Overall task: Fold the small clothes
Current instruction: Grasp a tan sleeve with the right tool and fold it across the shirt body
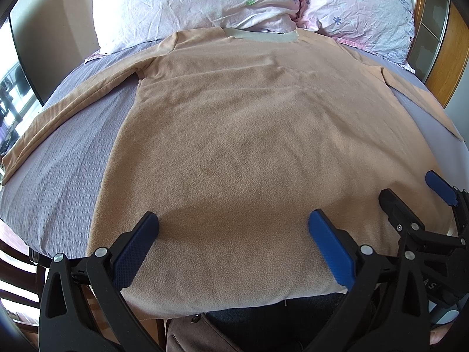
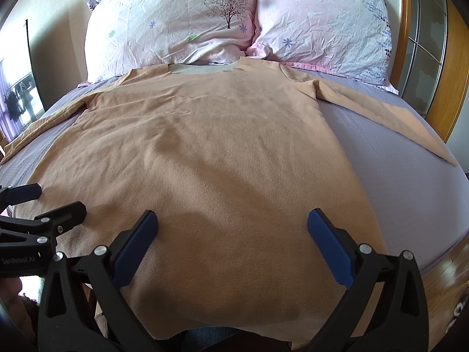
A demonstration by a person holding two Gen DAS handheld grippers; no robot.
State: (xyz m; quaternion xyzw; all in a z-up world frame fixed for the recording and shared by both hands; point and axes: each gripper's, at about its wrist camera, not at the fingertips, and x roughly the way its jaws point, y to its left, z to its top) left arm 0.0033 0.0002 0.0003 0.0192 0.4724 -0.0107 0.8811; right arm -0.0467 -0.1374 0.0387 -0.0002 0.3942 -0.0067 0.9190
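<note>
The tan shirt (image 1: 249,135) lies flat on the bed (image 1: 67,152), ready for folding, with the left gripper (image 1: 233,226) and right gripper (image 2: 233,226) wide open, maybe just above its bottom edge.

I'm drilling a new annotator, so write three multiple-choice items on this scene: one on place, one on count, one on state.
1. Where does the shirt's neckline lie?
A. Against the pillows
B. At the near bed edge
C. Off the bed's side

2. How many pillows show?
A. One
B. Two
C. Four

3. How do both grippers' jaws stand?
A. Shut on a sleeve
B. Shut on the hem
C. Open

Key: A, the neckline touches the left pillow. B, a right pillow lies beside it. C, the left gripper and right gripper spread wide, holding nothing.
</note>
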